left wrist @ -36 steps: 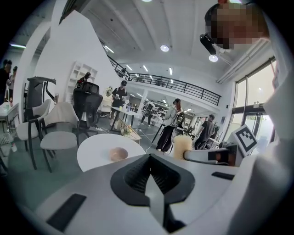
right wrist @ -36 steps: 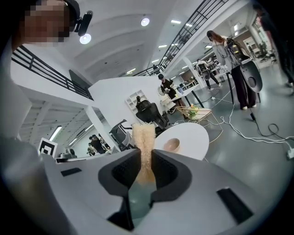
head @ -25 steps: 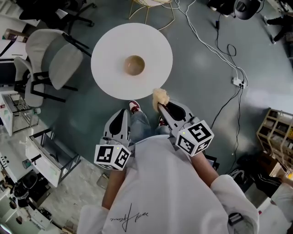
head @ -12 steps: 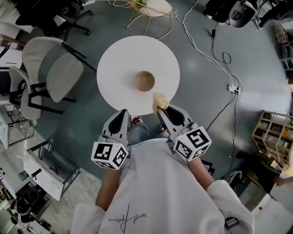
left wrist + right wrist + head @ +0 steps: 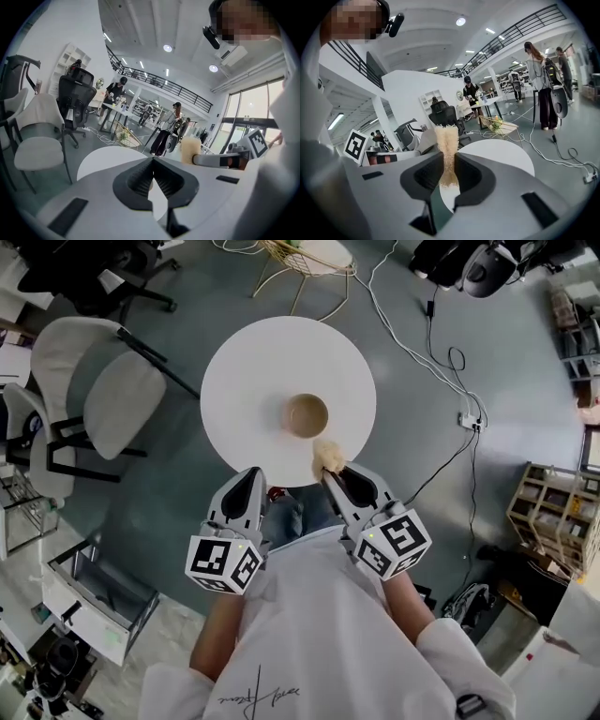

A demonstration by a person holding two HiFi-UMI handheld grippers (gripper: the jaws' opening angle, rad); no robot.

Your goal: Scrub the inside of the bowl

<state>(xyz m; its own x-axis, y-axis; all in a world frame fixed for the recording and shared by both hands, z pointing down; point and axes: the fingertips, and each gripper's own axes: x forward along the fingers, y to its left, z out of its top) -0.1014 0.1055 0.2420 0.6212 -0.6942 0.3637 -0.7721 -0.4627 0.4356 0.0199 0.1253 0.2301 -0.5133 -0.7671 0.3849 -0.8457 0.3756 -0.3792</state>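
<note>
A tan bowl (image 5: 307,415) stands near the middle of the round white table (image 5: 244,381). My right gripper (image 5: 328,468) is shut on a pale yellow sponge (image 5: 327,457) (image 5: 447,143), held just over the table's near edge, short of the bowl. The sponge sticks up between the right jaws, squeezed thin. My left gripper (image 5: 249,474) (image 5: 153,164) is shut with nothing in it, at the table's near edge, left of the right one. The bowl is hidden in both gripper views.
A grey office chair (image 5: 94,395) stands left of the table. A wire-legged stool (image 5: 305,263) is beyond it. Cables and a power strip (image 5: 466,421) lie on the floor to the right. Wooden shelving (image 5: 553,521) is at far right. People stand far off.
Both grippers and the view have moved toward the table. The sponge has gone from off the table's edge to over its near rim, closer to the bowl.
</note>
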